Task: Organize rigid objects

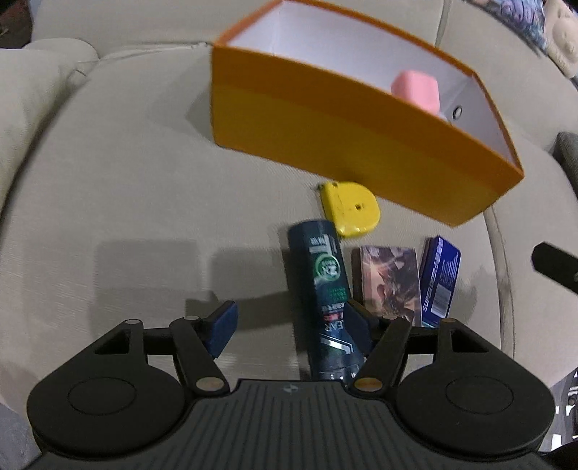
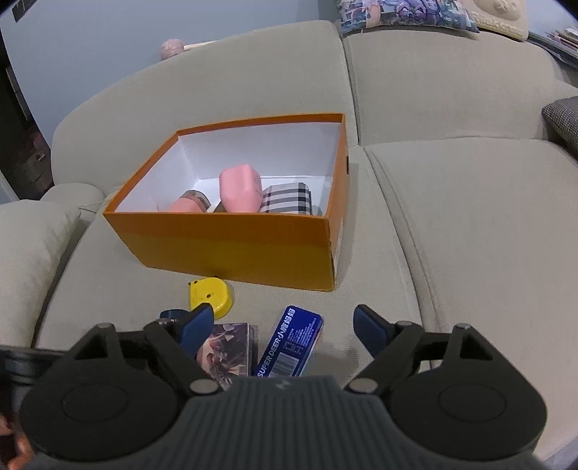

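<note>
Beige fabric sofa (image 2: pixel 451 224), grey wall behind, patterned cushions (image 2: pixel 408 14) on backrest. Orange box (image 2: pixel 231 249) on seat cushion, pink item (image 2: pixel 240 188) and plaid item (image 2: pixel 287 199) inside. In front: yellow tape measure (image 2: pixel 211 291), dark can (image 1: pixel 321 285), picture card box (image 2: pixel 225 349), blue tin (image 2: pixel 290 341). Left gripper (image 1: pixel 289 325) jaws apart, can between, not gripped. Right gripper (image 2: pixel 280 325) jaws apart, over blue tin, holding nothing.

this is a home, most likely a living room. a wide beige fabric sofa (image 2: pixel 451 217) fills the view, with soft seat cushions and a padded armrest (image 2: pixel 32 246). on top of its backrest lie printed cushions (image 2: pixel 408 14). an orange cardboard box (image 2: pixel 231 249) stands on the seat, with what seems to be small household things inside.
</note>
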